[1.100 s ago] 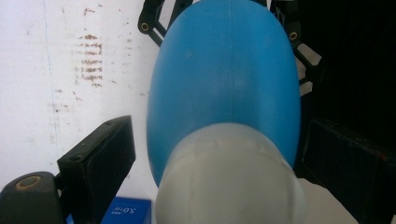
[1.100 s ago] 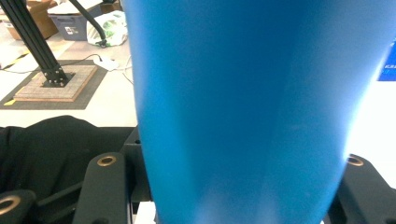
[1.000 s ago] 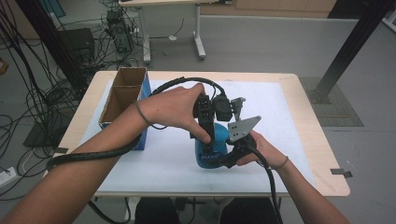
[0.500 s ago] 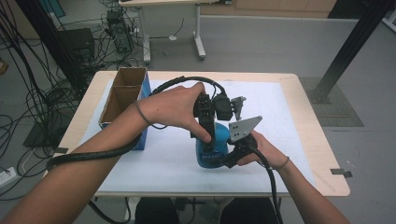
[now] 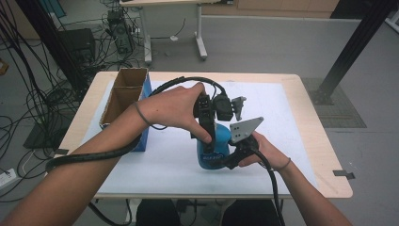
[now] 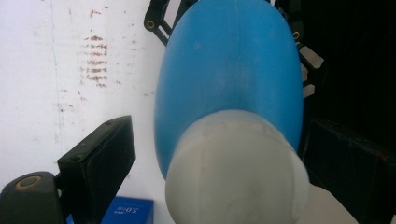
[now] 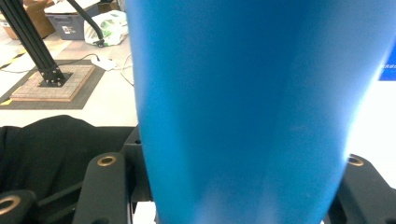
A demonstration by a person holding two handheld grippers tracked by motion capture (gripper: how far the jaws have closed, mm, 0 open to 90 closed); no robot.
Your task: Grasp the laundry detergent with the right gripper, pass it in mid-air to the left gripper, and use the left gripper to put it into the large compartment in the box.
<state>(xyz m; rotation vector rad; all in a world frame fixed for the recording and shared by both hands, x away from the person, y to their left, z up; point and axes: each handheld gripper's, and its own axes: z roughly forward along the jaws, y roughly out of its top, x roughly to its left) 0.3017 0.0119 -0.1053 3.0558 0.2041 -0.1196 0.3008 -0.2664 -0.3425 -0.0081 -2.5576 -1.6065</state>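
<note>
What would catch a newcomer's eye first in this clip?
A bright blue bottle with a white cap stands at the middle of the white-covered table, with the right gripper at its body and the left gripper above it. An open cardboard box sits at the table's left.

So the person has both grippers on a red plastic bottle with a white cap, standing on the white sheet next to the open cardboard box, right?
Not quite: the plastic bottle is blue, not red, as the high view and both gripper views show. The rest holds: white cap, both grippers at it, the left gripper over the cap and the right gripper low on its side, on the white sheet near the open cardboard box.
</note>
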